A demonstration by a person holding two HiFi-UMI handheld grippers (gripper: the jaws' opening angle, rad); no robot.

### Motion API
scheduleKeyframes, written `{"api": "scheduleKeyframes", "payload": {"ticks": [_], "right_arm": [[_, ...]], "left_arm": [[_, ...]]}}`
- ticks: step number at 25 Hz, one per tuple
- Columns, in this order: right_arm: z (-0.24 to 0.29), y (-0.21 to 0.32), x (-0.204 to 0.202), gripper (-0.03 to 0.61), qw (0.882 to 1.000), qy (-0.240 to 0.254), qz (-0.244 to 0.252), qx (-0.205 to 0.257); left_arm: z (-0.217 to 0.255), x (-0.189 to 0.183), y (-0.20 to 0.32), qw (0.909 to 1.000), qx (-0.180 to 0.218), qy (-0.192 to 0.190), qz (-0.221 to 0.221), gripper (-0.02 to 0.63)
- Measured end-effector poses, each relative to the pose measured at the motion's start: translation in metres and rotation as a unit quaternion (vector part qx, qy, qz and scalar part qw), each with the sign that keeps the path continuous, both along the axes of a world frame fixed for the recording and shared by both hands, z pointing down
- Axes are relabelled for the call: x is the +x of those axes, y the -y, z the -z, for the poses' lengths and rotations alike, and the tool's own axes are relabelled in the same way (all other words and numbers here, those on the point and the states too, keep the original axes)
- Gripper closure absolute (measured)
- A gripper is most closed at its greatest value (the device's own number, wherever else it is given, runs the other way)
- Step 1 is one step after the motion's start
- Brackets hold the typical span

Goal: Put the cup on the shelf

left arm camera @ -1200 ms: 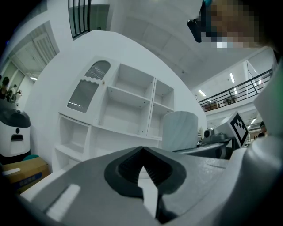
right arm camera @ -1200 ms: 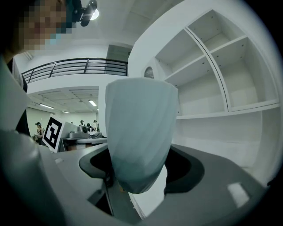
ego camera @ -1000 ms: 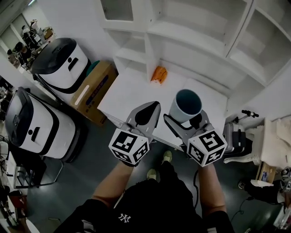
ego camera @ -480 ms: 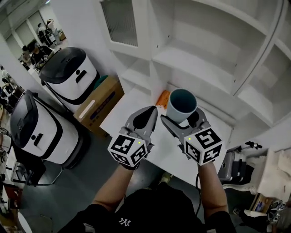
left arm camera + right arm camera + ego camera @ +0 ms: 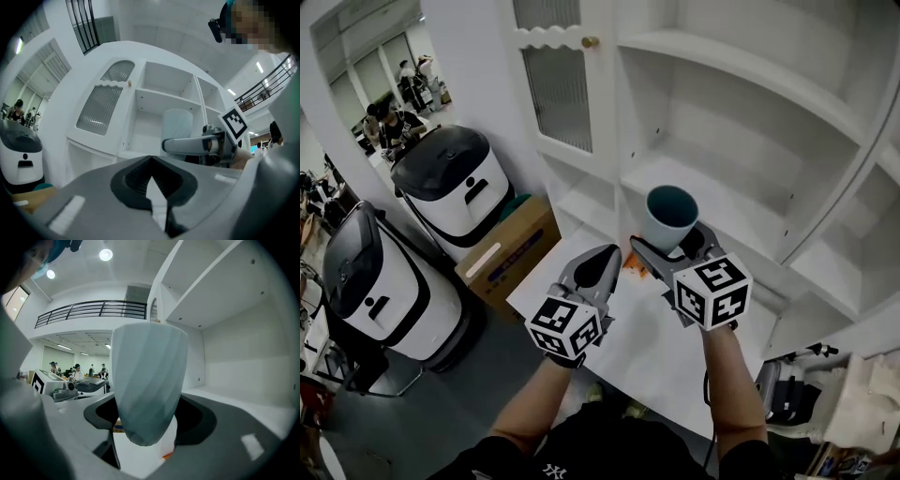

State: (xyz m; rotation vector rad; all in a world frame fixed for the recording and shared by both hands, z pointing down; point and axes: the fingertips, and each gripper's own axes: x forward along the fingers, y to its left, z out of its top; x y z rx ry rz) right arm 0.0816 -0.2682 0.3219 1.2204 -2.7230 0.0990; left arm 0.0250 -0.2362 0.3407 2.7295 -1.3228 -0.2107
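- White shelving (image 5: 727, 202) fills the wall ahead, with a white desk (image 5: 652, 347) below it.
- My right tongs (image 5: 672, 248) pinch the pale blue cup (image 5: 668, 214) near its base. The cup stands upright, mouth up, in the air above the desk and in front of an open shelf compartment, not yet set down.
- My left tongs (image 5: 602, 264) are pressed together with nothing between them, just beside the right ones.
- An orange item (image 5: 630, 270) lies on the desk, partly hidden by my tongs.
- A cardboard box (image 5: 508, 251) sits on the floor to the left.
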Motion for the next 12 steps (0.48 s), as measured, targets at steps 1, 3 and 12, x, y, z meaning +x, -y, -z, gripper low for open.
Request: {"api": "scheduleKeyframes", "payload": {"ticks": [1,3,12], "right_arm": [[0.003,0.010,-0.001,0.210,1.000,-0.001,-0.004,0.001],[0.007,0.028,-0.004,0.210,1.000,-0.007,-0.013,-0.001],[0.013,0.109,-0.004,0.209,0.997,-0.020,-0.068,-0.025]], "left_arm": [[0.001,0.000,0.005,1.0000,0.002,0.000,-0.004,0.614],[0.004,-0.003,0.015,0.9999,0.004,-0.001,-0.013,0.614],[0.013,-0.010,0.055,0.9987,0.008,-0.018,-0.046,0.614]]}}
